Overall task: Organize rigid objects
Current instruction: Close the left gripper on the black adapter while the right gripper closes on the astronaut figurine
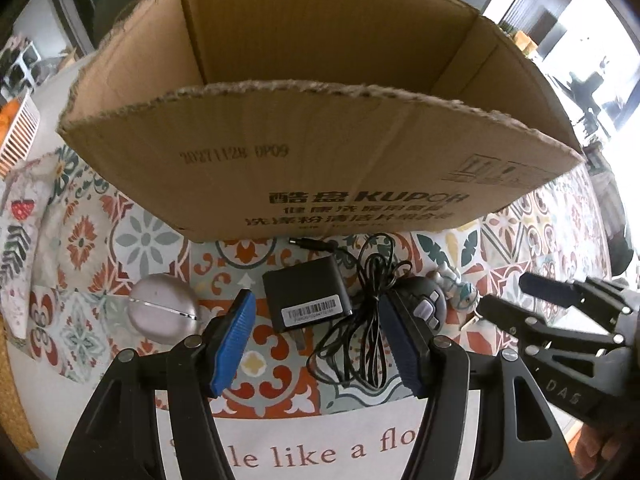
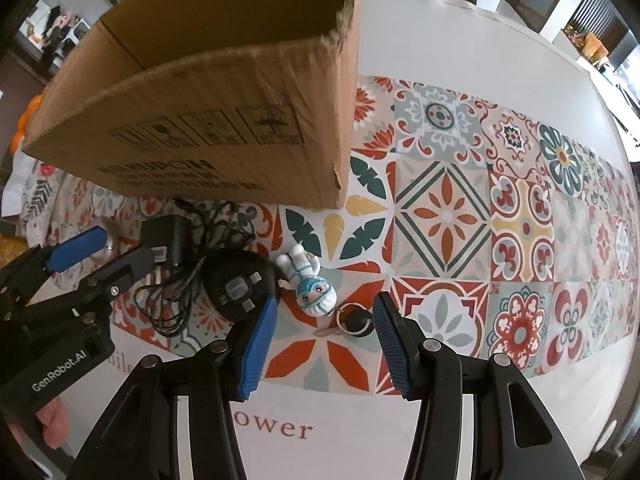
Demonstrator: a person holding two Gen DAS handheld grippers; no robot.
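Power adapter [image 1: 306, 296] lies between the left tool's [image 1: 316, 340] half-open jaws, ungripped; figurine [image 2: 310, 282] sits just ahead of the right tool [image 2: 324, 344], likewise parted and empty. Cardboard box [image 1: 320, 152] beyond looks empty; nothing sorted yet.

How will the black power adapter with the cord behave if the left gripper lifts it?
The adapter body looks rigid and boxy, likely an easy pinch. Its cord lies in a loose tangle, so it will probably dangle and may drag the black remote it overlaps.
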